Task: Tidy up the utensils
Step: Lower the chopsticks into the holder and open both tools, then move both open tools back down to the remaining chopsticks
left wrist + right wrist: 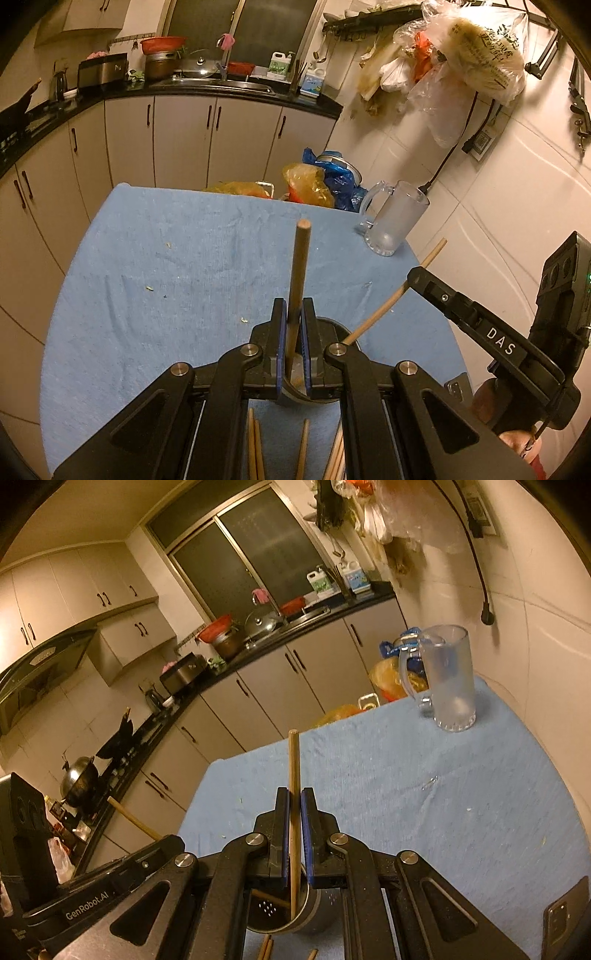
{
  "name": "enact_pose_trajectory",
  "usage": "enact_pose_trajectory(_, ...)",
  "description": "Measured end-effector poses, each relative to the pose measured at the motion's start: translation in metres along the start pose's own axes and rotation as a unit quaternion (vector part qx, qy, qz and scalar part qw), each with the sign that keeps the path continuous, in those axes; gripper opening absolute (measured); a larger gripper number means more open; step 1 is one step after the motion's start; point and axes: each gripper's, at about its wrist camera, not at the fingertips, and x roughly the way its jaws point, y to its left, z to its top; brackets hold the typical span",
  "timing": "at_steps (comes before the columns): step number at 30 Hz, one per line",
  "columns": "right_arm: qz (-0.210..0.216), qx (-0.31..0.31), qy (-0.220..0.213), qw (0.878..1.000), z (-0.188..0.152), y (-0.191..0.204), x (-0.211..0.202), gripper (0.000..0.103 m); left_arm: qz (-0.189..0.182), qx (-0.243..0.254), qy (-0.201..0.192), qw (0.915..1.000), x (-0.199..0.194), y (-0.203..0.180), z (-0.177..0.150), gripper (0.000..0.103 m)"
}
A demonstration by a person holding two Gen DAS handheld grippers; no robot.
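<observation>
Loose chopsticks [255,450] lie nearest on the blue cloth [147,258], beside a metal holder [308,910]. Above the holder, the left gripper [294,325] clamps one chopstick [298,273] and the right gripper [294,812] clamps another chopstick [293,775]. A glass mug [393,221] stands farther away.

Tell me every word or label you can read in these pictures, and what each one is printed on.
"DAS" on the right gripper, along its black arm.
"GenRobot.AI" on the left gripper, on its black body.
Print on the hanging plastic bag: blurred, unreadable.
Labels on the white jugs by the sink: too small to read.
</observation>
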Motion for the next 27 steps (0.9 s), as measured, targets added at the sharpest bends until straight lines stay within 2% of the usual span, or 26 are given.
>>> enact_pose_trajectory(1,0.001,0.001,0.001,1.0,0.0,-0.001,0.0,0.008,0.0,0.001,-0.001,1.0,-0.001,0.0,0.0,0.009)
enact_pose_trajectory(4,0.005,0.001,0.001,1.0,0.0,0.0,-0.002,0.009,0.004,0.002,-0.011,0.9999,-0.007,-0.001,-0.001,0.029)
enact_pose_trajectory(9,0.005,-0.004,-0.014,1.0,0.002,0.002,-0.017,0.023,0.003,0.005,-0.025,0.9997,-0.021,-0.003,-0.001,0.029)
enact_pose_trajectory(16,0.01,-0.003,-0.02,1.0,-0.005,0.0,-0.042,0.024,0.003,0.013,-0.048,0.9988,-0.05,-0.007,-0.013,0.035)
enact_pose_trajectory(22,0.016,0.003,0.002,1.0,-0.033,-0.008,-0.058,0.024,0.006,0.023,-0.055,0.9982,-0.072,-0.001,-0.044,0.037)
enact_pose_trajectory(27,0.001,0.001,0.045,0.999,-0.069,-0.018,-0.059,0.024,0.015,0.017,-0.024,0.9994,-0.063,0.015,-0.089,0.04)
